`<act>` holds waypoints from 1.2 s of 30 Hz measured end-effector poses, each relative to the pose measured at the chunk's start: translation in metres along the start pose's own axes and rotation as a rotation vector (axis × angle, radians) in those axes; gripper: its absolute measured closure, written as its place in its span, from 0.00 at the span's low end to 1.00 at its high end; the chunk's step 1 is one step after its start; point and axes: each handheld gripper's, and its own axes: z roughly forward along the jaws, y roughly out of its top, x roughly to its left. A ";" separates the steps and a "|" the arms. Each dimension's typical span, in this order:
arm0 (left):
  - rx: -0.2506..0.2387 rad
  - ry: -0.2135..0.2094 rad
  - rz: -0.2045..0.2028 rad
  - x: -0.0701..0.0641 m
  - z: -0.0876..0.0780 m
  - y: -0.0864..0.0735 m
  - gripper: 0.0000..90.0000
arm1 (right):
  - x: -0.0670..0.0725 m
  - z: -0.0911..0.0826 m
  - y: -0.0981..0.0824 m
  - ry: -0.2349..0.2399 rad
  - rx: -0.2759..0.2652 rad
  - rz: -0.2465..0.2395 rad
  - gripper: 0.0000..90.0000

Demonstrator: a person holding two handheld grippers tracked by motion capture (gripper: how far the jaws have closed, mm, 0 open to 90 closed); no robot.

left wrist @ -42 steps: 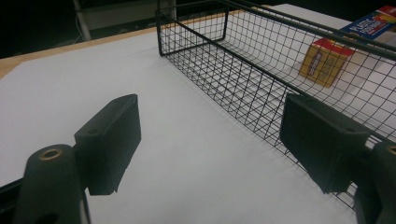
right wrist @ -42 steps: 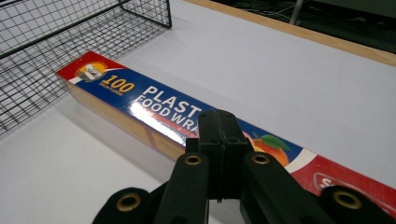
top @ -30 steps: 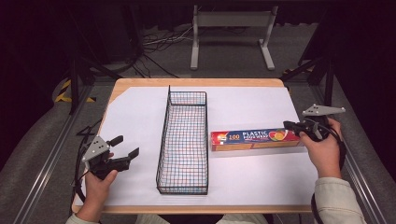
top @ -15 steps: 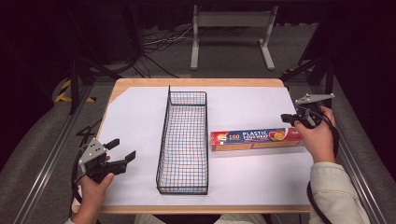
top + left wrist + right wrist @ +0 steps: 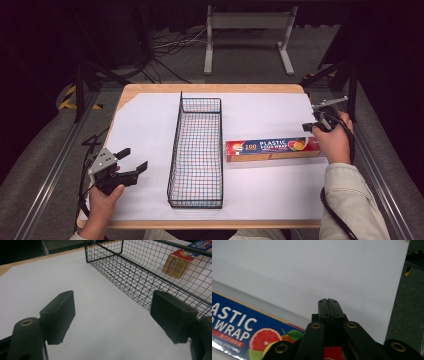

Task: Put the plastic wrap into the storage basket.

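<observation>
**Wire basket in the middle, a gripper on each side of it**

I take the wire basket [image 5: 196, 152] as my landmark. It stands lengthwise on the white sheet [image 5: 145, 125] that covers the wooden table [image 5: 150, 89], and I see nothing lying in it. To the basket's right lies the plastic wrap box [image 5: 272, 149], long side crosswise, its near end just beside the basket's right wall. Through the mesh in the left gripper view I see that end of the box [image 5: 176, 265] beyond the far wall.

My left gripper [image 5: 131, 161] hangs to the left of the basket, near its front corner, pointing toward it. Its jaws stand wide apart with nothing between them but bare sheet; the basket's side wall sits just past the right-hand jaw.

My right gripper [image 5: 311, 126] is well to the right of the basket, above the far end of the box. In the right gripper view its jaws are pressed flat together, gripping nothing, with the box's printed top [image 5: 244, 325] just beneath and to one side. I cannot tell whether they touch the box.

Beyond the table, a metal stand [image 5: 247, 35] and cables [image 5: 165, 47] rest on the floor.
</observation>
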 end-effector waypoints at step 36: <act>-0.004 -0.015 -0.004 0.000 0.006 0.000 0.22 | -0.010 0.008 -0.022 -0.017 0.309 0.065 1.00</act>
